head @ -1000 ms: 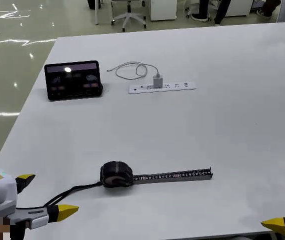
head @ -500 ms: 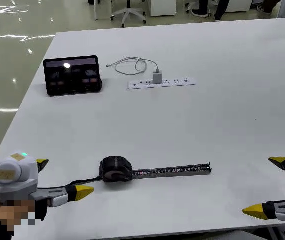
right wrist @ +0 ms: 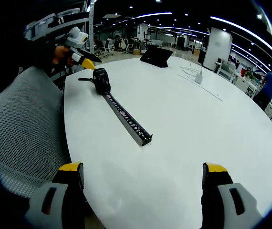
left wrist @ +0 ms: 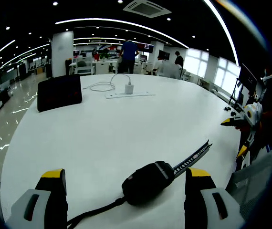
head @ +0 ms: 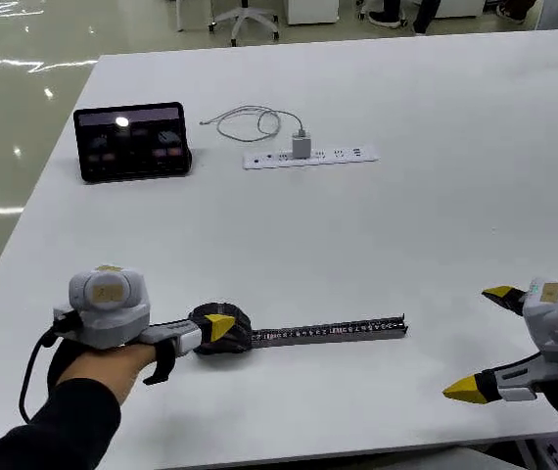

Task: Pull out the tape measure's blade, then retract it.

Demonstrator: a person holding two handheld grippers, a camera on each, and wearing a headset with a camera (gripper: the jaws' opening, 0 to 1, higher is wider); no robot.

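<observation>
The left gripper view shows the tape measure [left wrist: 148,181] between the left gripper's [left wrist: 125,174] spread jaws, unclamped; the head view hides that gap. The right gripper [head: 480,343], jaws apart, sits beyond the blade [head: 328,331] tip. The left gripper was short of the tape measure a second ago.

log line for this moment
left gripper: open, straddling tape measure case | blade: out, flat on table | right gripper: open, clear of blade

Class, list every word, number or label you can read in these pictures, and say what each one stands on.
Blade: printed scale numbers, too small to read.
Tablet: lit screen, contents blurred.
Power strip: marks too small to read.
No text can be quoted for certain.
</observation>
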